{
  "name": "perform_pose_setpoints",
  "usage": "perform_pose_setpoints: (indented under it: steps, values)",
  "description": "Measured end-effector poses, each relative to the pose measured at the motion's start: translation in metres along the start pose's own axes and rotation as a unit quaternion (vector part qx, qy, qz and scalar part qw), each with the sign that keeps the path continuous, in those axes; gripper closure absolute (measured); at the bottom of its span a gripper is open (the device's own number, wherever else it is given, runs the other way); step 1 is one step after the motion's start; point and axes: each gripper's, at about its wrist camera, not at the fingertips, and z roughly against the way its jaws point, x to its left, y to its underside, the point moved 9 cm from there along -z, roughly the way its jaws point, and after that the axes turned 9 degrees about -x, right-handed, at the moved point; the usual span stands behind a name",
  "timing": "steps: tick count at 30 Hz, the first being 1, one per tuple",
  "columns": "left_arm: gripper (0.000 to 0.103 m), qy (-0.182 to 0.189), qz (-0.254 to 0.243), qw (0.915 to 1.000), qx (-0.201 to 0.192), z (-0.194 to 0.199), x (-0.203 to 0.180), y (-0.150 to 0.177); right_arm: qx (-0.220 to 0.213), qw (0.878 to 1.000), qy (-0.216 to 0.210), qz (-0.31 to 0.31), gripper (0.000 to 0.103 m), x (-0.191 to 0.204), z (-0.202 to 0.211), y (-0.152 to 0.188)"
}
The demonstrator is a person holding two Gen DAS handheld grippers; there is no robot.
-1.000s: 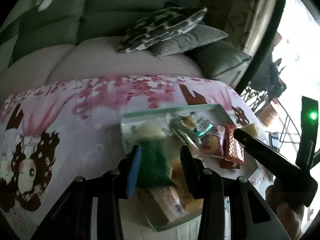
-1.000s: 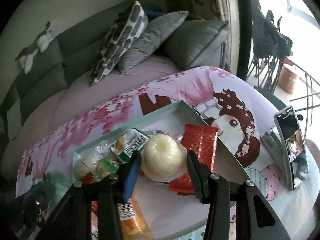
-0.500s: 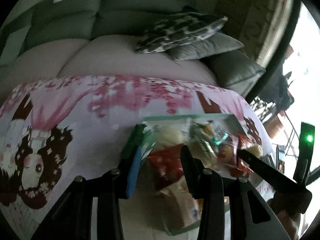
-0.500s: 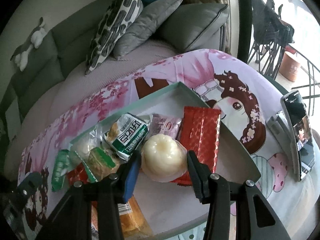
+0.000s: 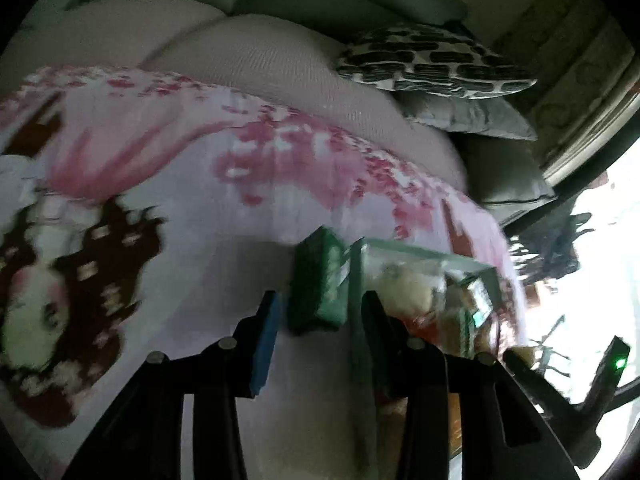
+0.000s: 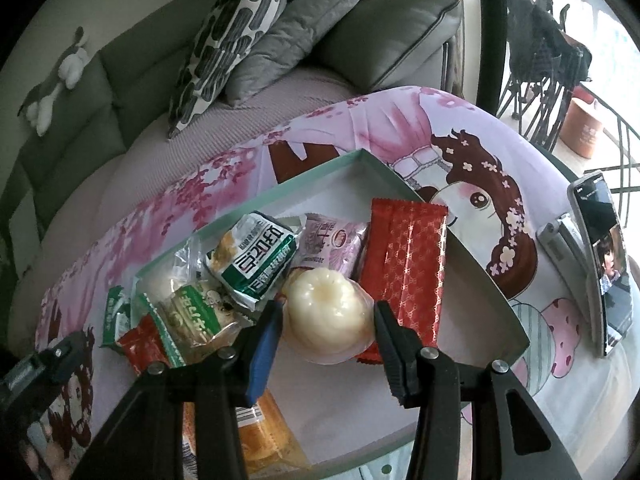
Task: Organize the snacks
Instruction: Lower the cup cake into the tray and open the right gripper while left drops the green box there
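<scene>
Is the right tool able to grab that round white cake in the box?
Probably yes. The right tool is open, with a finger on each side of the round white cake, which lies on top in the box, nothing covering it.

The left gripper is matte black plastic with two tapering fingers; one carries a blue pad along its inner face, the other looks dark and ribbed, though blur hides detail. Round silver screws stud the arms behind. The right gripper matches: a blue pad on one finger, black serrated teeth on the other, silver screw heads on angular black struts.
</scene>
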Motion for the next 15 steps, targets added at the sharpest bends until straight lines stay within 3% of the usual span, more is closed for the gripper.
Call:
perform_pose_setpoints:
  steps: [3,8,12,15]
  values:
    - [0.060,-0.006,0.015,0.9997,0.019,-0.018,0.005,0.001,0.003,1.000,0.001,0.000,0.053,0.000,-0.001,0.000]
    - [0.060,-0.007,-0.009,0.9996,0.025,-0.033,-0.007,-0.001,0.011,1.000,-0.001,0.000,0.053,0.001,-0.005,0.003]
    - [0.060,-0.034,-0.023,0.9980,0.049,-0.055,-0.002,0.009,0.012,1.000,-0.002,0.001,0.053,0.002,-0.005,0.003]
    - [0.061,-0.045,-0.004,0.9975,0.054,-0.062,0.011,0.011,0.015,1.000,-0.002,-0.002,0.053,0.001,-0.006,0.004]
